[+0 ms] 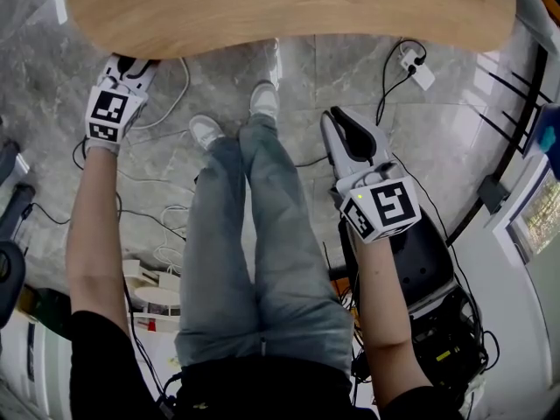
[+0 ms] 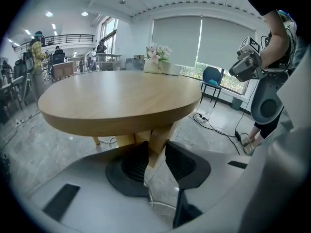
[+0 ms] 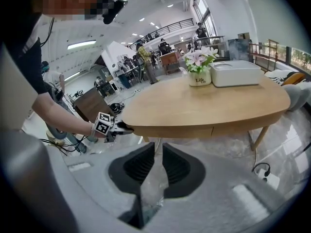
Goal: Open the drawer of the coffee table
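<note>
While the left gripper [image 1: 129,66] is held at the near rim of the table [image 1: 289,7], toward its left end, its jaws are seen to stand apart with nothing pinched. Only a leg [image 2: 158,140] shows through the gap, well beyond them.

The drawer [image 3: 177,129] is set in the apron under the top and is closed, its front marked off by a seam in the right gripper view. Its long axis runs left to right along the near edge, so a pull toward the near side is judged to be called for. It lies just above and beyond the left jaws, which are much the nearer.

The right gripper [image 1: 339,119] is held well apart from the rim, on the near side. Its jaws are parted narrowly over bare floor, with nothing between them.
</note>
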